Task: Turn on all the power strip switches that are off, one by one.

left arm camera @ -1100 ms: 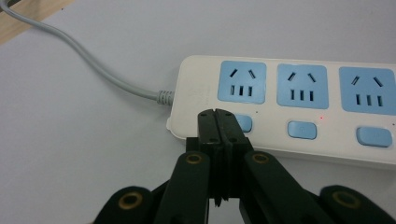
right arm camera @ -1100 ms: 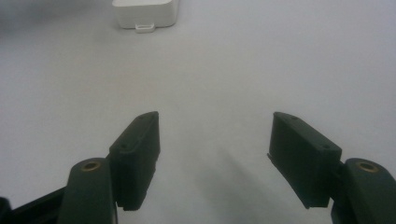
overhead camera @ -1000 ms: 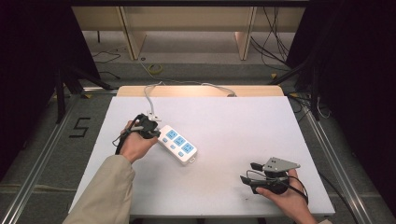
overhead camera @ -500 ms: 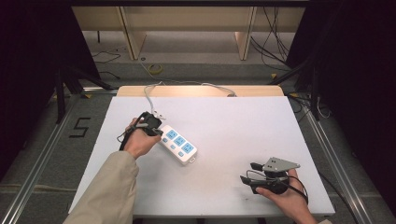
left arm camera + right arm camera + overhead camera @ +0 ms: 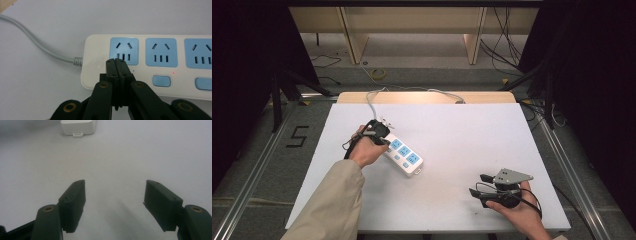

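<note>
Power strip [image 5: 402, 153]: white, blue sockets, lies left of centre on the counter [image 5: 472, 130]. Rigid plastic shell, light, likely slides when pushed; best held across its long sides. Left gripper [image 5: 116, 62]: jaws closed together, empty, tips over its cord-end socket; contact unclear. Right gripper [image 5: 115, 195]: jaws apart, empty, lower right. First switch hidden behind the jaws.

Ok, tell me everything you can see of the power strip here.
The power strip is a white plastic bar lying flat and slanted on the white table. It has blue socket faces, blue switch buttons and a small red light. A grey cord leaves its far end. The left gripper, jaws shut, has its tips over the strip by the endmost socket.
</note>
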A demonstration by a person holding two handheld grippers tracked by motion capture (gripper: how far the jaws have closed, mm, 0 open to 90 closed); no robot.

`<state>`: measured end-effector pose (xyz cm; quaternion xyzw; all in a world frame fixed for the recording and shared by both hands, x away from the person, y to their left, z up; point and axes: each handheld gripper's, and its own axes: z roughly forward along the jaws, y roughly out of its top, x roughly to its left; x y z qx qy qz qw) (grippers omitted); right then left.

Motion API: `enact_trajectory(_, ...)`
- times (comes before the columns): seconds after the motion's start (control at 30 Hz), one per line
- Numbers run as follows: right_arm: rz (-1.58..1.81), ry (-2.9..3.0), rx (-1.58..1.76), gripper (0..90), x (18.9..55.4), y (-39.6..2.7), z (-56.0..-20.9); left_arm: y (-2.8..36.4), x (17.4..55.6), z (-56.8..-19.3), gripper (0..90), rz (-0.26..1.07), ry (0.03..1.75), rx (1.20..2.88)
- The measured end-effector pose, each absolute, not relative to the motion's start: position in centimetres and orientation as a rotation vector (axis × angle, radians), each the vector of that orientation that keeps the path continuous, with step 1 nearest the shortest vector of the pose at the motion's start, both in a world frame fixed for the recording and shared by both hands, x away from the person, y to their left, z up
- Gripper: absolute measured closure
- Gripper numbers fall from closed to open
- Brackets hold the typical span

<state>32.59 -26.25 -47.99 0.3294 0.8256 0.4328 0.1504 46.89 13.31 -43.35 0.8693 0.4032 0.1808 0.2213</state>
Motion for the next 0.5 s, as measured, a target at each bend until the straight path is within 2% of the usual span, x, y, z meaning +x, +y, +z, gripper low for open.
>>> enact_trajectory(0.5, 1.243, 2.372, 0.945, 34.4, 32.61, -26.26, -48.01, 12.66, 47.36, -43.63, 90.0, 0.475, 1.098, 2.472)
